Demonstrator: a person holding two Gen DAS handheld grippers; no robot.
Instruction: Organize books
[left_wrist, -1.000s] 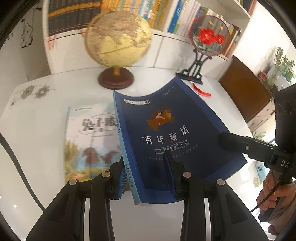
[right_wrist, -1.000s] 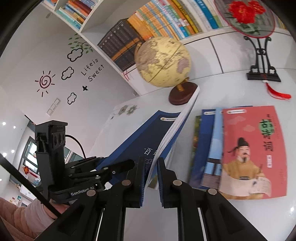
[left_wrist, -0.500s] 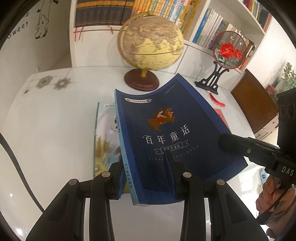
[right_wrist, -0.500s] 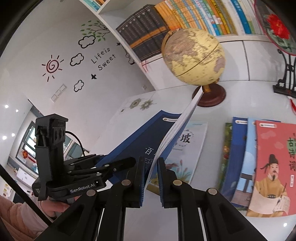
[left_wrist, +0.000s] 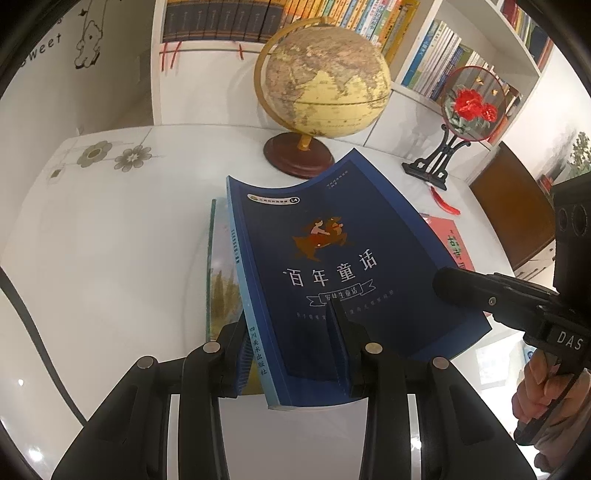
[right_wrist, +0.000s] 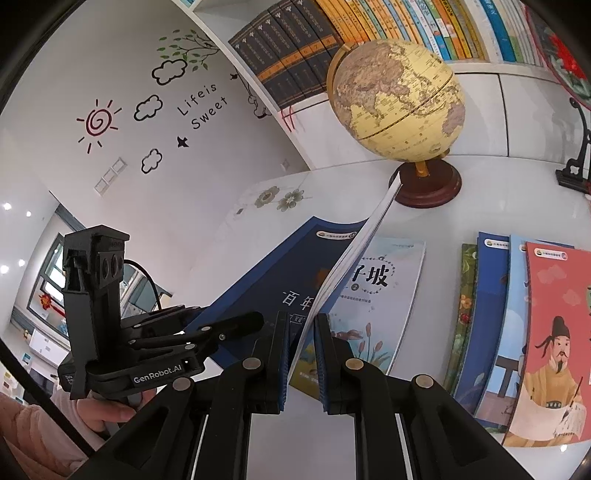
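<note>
A dark blue book with white Chinese title is held in the air above the white table, its far edge sagging. My left gripper is shut on its near spine edge. My right gripper is shut on its opposite page edge; it shows from the side in the left wrist view. Under the blue book lies a pale illustrated book, mostly hidden in the left wrist view. A fanned stack of books topped by a pink-red one lies to the right.
A globe on a dark round base stands behind the books. A round red-flower fan on a black stand stands at the back right. Bookshelves full of books line the wall behind. A red tassel lies on the table.
Both grippers have carried the blue book leftward over the pale illustrated book, which is now mostly covered in the left wrist view. The stack with the pink-red book has shifted to the right edge.
</note>
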